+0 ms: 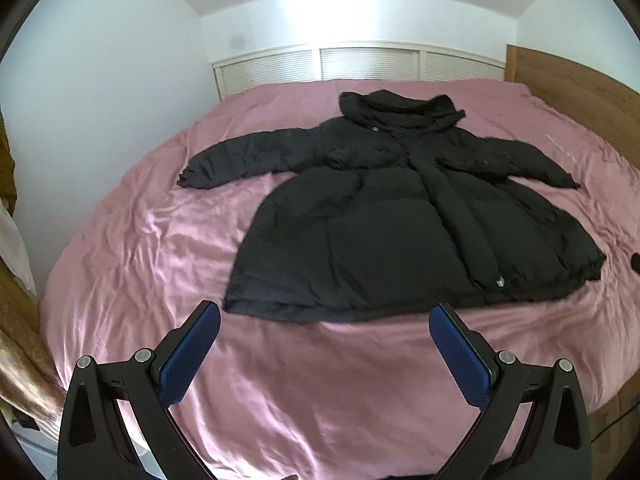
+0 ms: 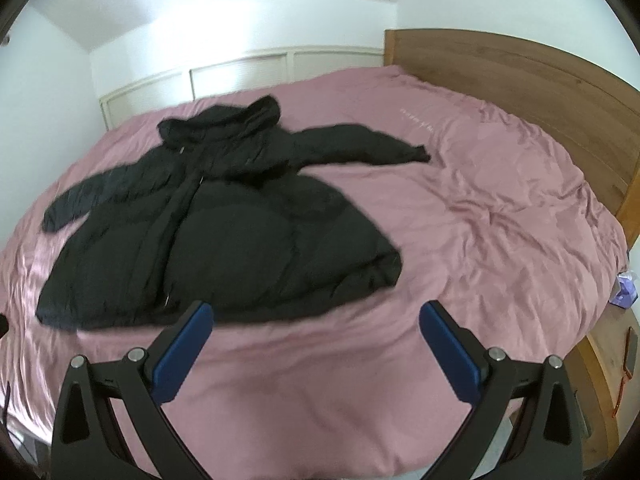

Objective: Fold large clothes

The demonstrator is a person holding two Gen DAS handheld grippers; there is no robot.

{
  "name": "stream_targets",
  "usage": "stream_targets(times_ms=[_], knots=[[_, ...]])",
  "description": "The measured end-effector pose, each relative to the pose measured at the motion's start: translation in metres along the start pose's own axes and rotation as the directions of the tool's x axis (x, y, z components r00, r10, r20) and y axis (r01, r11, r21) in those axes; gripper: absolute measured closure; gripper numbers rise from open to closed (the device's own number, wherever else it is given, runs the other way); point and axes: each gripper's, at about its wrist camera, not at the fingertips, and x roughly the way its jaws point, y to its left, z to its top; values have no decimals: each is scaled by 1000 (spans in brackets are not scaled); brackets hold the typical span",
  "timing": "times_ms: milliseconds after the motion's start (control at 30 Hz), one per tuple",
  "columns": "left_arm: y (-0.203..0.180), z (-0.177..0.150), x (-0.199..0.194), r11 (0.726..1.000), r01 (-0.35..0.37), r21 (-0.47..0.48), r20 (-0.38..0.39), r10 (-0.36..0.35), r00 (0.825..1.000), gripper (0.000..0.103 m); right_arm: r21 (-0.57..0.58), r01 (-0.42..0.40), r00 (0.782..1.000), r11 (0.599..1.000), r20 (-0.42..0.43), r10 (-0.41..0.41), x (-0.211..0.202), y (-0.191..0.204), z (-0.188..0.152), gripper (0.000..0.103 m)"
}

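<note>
A large black puffer coat [image 1: 400, 216] lies flat and face up on the pink bed cover [image 1: 160, 240], hood toward the far wall and both sleeves spread out sideways. My left gripper [image 1: 325, 314] hovers open just short of the coat's bottom hem, with nothing between its blue pads [image 1: 192, 352]. From the right wrist, the coat [image 2: 224, 232] lies left of centre. My right gripper [image 2: 316, 312] is open and empty, off the hem's right corner, above bare pink cover [image 2: 500, 220].
A wooden headboard [image 2: 520, 92] bounds the bed on the right, and white louvred panels [image 1: 360, 64] line the far wall. Cloth and clutter [image 1: 16, 264] hang at the bed's left side. A purple item [image 2: 624, 288] sits off the right edge.
</note>
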Motion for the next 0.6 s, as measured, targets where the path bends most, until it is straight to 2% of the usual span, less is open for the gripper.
stream_targets(times_ms=[267,433,600], knots=[[44,38,27,996,-7,-93,-45,2,999,1,87,18,998,996,63,-23,25,-41,73,0],[66,61,51,989,-40,-142,-53,33,998,1,106,37,998,994,39,-42,66,-52,117,0],[71,95,95,985,-57,-166,-37,51,998,1,143,46,999,989,-32,-42,133,-59,149,0]])
